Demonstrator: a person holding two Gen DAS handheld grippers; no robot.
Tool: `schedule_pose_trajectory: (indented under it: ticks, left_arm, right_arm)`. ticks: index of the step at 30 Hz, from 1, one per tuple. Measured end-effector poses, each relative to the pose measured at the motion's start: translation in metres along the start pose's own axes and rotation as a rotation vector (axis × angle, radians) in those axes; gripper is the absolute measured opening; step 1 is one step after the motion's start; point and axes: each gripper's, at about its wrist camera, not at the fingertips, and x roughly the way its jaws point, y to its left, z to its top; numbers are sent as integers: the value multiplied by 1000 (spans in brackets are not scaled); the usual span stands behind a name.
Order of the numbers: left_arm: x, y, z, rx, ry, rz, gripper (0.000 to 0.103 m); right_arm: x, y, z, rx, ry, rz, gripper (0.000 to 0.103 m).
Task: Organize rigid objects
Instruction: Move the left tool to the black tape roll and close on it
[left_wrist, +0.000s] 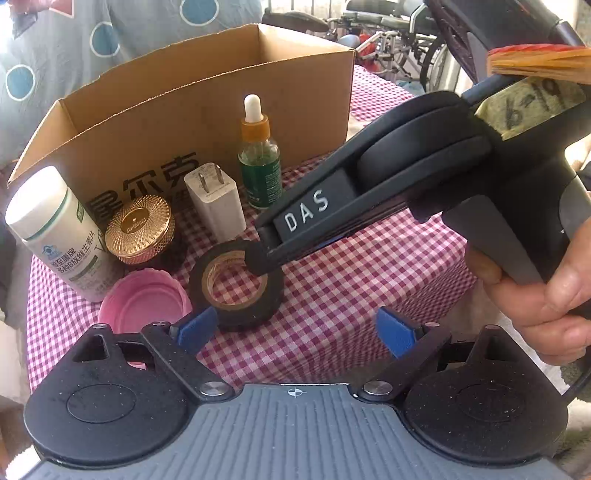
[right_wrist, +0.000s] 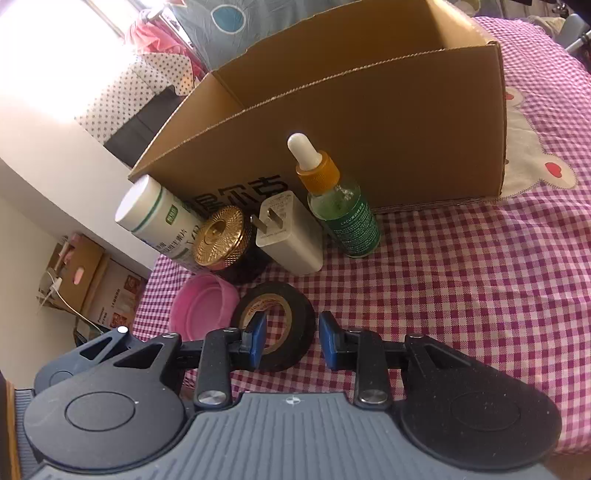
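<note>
**A:** Black electrical tape roll (right_wrist: 299, 306), lying flat on the checked surface (right_wrist: 461, 295) in front of the cardboard box (right_wrist: 369, 129). The pink lid (right_wrist: 199, 310) sits just beside it. How would you expect it to handle?

**B:** I'd say light and stiff enough. It has a cardboard core wound with vinyl, so a squeeze shouldn't crush it. The outer face is probably a little tacky rather than slippery, which helps. It isn't fragile either.

**A:** Where would you take hold?

**B:** Across the ring's wall, one finger inside the hole and one outside. The right hand-held gripper (right_wrist: 291, 339) is already placed that way. Its jaws are narrow, with one blue pad in the core and the other at the outer edge on the near side of the roll.

**A:** Is it pinching yet?

**B:** I can't tell. The outer pad sits right at the tape's edge, and neither view settles whether both pads are pressing.

**A:** And the left hand-held gripper (left_wrist: 295, 330)?

**B:** It is spread wide and holding nothing, low over the cloth on the near side of the roll.

**A:** Any risks?

**B:** A grip on one side of the wall may let the roll hang and swing. The gold-lidded jar (right_wrist: 218, 236), the white charger (right_wrist: 291, 243) and the dropper bottle (right_wrist: 347, 218) all stand close behind. A lift straight up seems safest before carrying it over the box's front wall.
</note>
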Motion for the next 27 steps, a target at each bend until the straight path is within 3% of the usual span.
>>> schedule_pose_trajectory:
  ticks: [7,17,24,27]
  left_arm:
    - [8,0,-2,10,11,5,94]
    - [-1,-5,-1,22,-54,10,94]
    - [2,2,5,-31,-38,-56,95]
    - [6,7,8,-64,-31,-120,95]
  right_arm:
    - [6,6,1,-72,4,-18,22]
    - [-13,-16,-2,-26,-27,-60,21]
    - [-39,-50,-14,77,-88,-102,21]
    - [-43,-58,-19,103,-105,-90,21]
